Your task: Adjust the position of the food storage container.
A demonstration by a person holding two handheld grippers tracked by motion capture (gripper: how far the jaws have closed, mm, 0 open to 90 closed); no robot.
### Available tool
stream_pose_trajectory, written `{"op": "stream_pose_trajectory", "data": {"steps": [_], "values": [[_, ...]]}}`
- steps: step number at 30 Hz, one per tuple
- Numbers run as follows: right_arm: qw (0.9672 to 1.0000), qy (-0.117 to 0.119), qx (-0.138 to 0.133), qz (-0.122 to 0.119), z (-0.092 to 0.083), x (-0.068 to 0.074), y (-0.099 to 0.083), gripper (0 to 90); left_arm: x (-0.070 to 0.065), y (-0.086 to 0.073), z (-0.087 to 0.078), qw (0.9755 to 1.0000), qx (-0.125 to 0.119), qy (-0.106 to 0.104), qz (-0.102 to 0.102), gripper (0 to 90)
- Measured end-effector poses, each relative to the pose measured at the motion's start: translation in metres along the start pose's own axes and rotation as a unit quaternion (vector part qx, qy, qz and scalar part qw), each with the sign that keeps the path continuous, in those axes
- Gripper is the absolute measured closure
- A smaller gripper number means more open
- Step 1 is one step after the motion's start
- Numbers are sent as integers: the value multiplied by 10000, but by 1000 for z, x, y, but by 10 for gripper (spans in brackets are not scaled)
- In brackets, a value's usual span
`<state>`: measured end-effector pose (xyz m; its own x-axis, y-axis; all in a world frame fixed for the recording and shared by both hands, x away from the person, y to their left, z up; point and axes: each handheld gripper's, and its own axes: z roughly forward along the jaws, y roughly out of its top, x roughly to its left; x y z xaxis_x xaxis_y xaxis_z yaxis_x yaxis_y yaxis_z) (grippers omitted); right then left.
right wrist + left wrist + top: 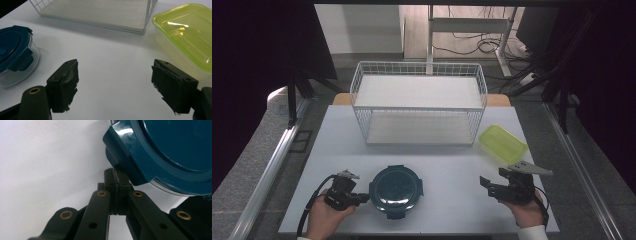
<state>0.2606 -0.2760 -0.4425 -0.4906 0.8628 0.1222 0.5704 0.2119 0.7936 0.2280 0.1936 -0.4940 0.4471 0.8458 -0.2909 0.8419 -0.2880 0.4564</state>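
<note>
One round container [396,186]: clear bowl, teal clip lid | left gripper [363,199] jaws clenched empty | right gripper [493,182] jaws released

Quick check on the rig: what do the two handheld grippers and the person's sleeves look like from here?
Both the left gripper and the right gripper are black, with linked jaws pinned by brass-coloured rivets. The fingertips carry dark, scuffed rubbery pads. Each gripper has a grey three-cornered plate on top, and a black cable trails from the left one. A white sleeve cuff shows at the right wrist.
</note>
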Motion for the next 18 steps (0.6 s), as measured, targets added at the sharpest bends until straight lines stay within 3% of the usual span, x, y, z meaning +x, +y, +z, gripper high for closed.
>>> {"op": "stream_pose_trajectory", "data": {"steps": [18], "values": [[10000,7,19,-1,0,0,0,215,-9,9,9,10000,-28,-58,36,900]]}}
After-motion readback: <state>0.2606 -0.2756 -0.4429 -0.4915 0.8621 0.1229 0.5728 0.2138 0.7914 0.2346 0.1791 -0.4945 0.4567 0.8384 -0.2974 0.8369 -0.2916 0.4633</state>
